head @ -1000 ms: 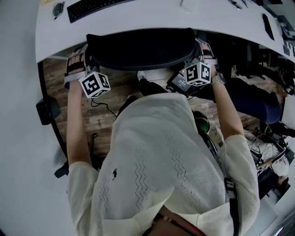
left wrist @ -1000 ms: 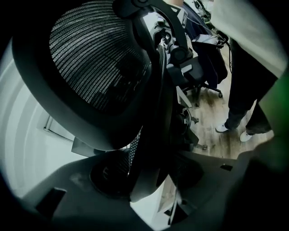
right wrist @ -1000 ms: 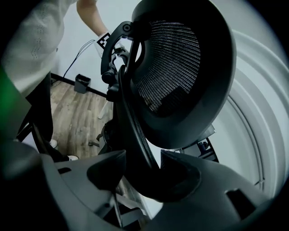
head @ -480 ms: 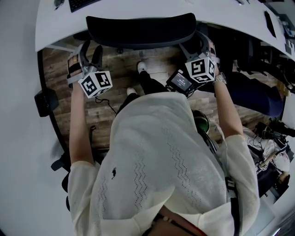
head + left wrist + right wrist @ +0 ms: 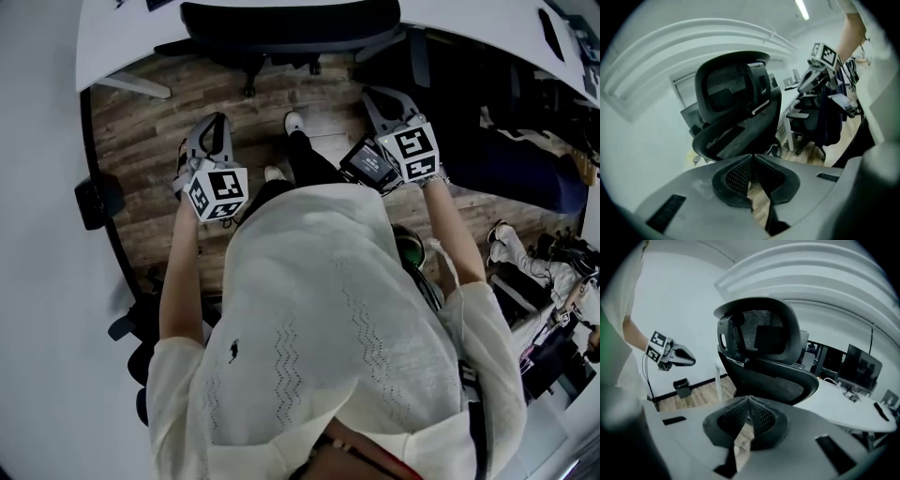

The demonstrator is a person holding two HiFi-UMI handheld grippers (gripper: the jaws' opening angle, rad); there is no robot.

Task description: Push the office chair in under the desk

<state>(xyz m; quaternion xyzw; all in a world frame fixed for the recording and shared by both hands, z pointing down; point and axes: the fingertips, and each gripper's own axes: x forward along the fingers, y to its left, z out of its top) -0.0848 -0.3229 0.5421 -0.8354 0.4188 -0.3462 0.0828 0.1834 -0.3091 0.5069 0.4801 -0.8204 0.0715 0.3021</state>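
**Tally time: twos and ones**

We count two chairs. There's the office chair [image 5: 291, 23] at twelve o'clock in the head view, and a second dark chair [image 5: 811, 124] at three o'clock in the left gripper view. One desk [image 5: 122, 37]. Two grippers: left gripper [image 5: 214, 127] at eleven, right gripper [image 5: 380, 98] at one. Two white shoes [image 5: 293, 122]. One black bin [image 5: 680, 386].

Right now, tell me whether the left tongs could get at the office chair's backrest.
Probably yes. The left tongs hang short of the office chair, with only bare wood floor between them and its backrest. Their jaws have just closed on nothing, so gripping would need them reopened.
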